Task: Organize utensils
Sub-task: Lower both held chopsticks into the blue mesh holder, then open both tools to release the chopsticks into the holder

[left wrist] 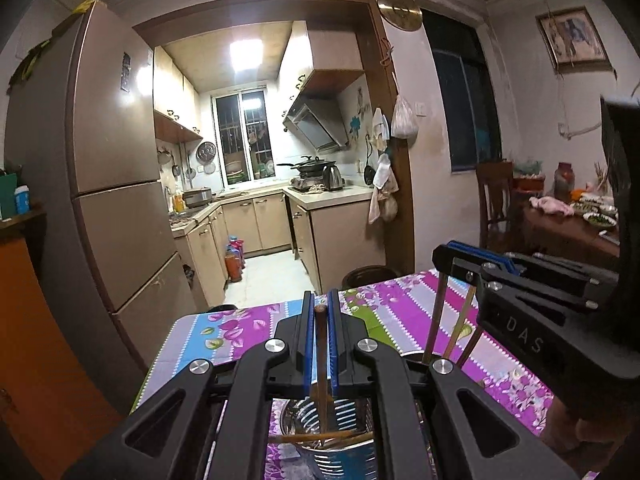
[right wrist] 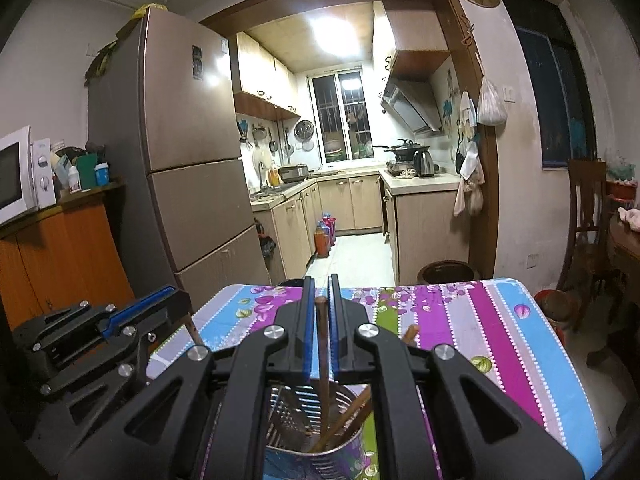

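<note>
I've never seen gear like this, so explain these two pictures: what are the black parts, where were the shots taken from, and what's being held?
There is no robot: a person carries a hand-held gripper in each hand, with a camera on each looking along its two blue-padded fingers. One picture is from the left hand-held gripper, the other from the right hand-held gripper. Each is shut on a brown chopstick standing over a slotted metal holder that already has chopsticks in it. The holders sit on a floral tablecloth. Behind is a kitchen.
</note>
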`<state>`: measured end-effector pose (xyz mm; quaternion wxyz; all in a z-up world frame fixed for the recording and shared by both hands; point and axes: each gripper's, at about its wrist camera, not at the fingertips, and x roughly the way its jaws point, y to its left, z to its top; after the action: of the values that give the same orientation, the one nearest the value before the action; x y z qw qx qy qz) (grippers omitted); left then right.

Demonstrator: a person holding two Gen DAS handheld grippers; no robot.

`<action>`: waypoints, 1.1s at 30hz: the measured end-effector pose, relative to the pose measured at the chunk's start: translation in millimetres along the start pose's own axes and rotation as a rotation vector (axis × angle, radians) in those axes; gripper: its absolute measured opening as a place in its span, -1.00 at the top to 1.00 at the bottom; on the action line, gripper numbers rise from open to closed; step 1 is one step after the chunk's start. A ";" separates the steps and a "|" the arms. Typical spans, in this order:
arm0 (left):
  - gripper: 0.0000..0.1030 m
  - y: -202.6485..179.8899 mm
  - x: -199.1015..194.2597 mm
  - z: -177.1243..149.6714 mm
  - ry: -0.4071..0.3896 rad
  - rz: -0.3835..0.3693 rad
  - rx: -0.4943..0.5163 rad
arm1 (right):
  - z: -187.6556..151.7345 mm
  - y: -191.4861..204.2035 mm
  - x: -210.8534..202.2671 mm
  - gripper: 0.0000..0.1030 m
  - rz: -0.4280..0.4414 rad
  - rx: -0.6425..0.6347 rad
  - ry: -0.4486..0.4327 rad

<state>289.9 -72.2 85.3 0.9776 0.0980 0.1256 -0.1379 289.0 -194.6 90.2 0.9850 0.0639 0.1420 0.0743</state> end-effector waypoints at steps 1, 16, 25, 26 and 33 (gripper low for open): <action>0.85 -2.6 -0.1 -1.1 -0.006 0.007 0.007 | -0.5 -0.3 -0.4 0.90 0.001 0.001 0.001; 0.85 -14.1 -7.5 -4.5 -0.024 0.062 0.051 | 10.5 -0.4 -16.6 0.89 -0.013 -0.012 -0.024; 0.82 21.5 -59.9 19.0 -0.124 0.150 0.012 | 24.0 -17.2 -74.5 0.89 -0.010 -0.013 -0.109; 0.77 25.2 -70.3 18.7 -0.136 0.180 0.024 | 24.1 -20.1 -83.0 0.88 -0.005 -0.015 -0.118; 0.60 31.7 -130.3 -9.7 -0.176 0.305 0.087 | -2.6 -36.3 -165.1 0.60 0.007 -0.038 -0.180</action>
<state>175.8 -8.2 116.6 0.9892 0.1456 0.0173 -0.0014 136.3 -257.1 127.0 0.9946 0.0521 0.0510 0.0742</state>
